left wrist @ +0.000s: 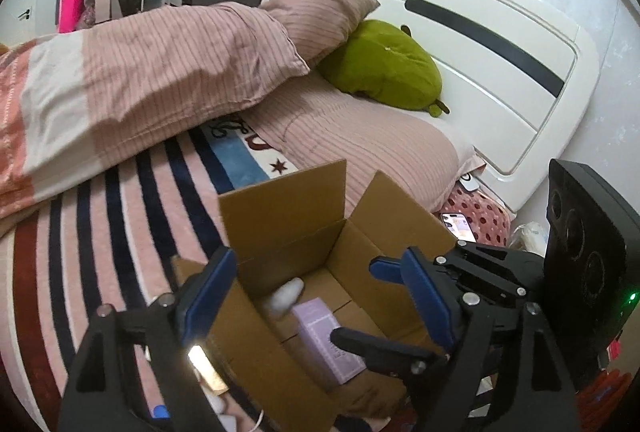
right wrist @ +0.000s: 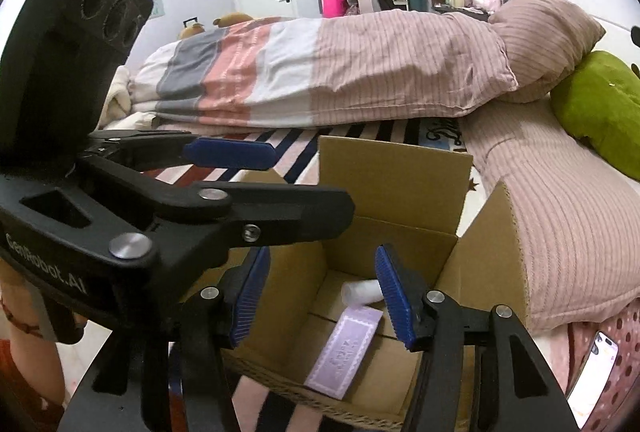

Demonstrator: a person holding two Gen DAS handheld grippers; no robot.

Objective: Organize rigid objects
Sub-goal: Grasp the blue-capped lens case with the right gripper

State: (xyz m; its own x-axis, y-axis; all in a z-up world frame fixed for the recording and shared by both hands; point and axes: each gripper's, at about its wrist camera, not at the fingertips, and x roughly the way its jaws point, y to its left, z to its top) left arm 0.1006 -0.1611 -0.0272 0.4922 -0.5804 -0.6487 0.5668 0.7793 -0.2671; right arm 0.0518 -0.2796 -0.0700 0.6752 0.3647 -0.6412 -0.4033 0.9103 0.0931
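While the cardboard box (left wrist: pixel 320 244) stands open on the striped bed cover (left wrist: pixel 100 232), the left wrist view shows the left gripper (left wrist: pixel 316 306) spread wide above it and holding nothing. 2 items lie on the box floor: a lilac carton (left wrist: pixel 324 336) near the view's centre and a white rounded object (left wrist: pixel 286 296) just beyond it, apparently touching. The right gripper (left wrist: pixel 394 308) enters from the right; its far blue pad (left wrist: pixel 386 268) hangs over the box.

From the right wrist view, the right gripper (right wrist: pixel 324 298), also spread and empty, frames the same lilac carton (right wrist: pixel 346 350) and white rounded object (right wrist: pixel 362 292). The left gripper (right wrist: pixel 256 180) crosses at left.

Judged step: fetching the next item. Lifting each tool straight up first would avoid snagging the upright flaps (right wrist: pixel 394 180).
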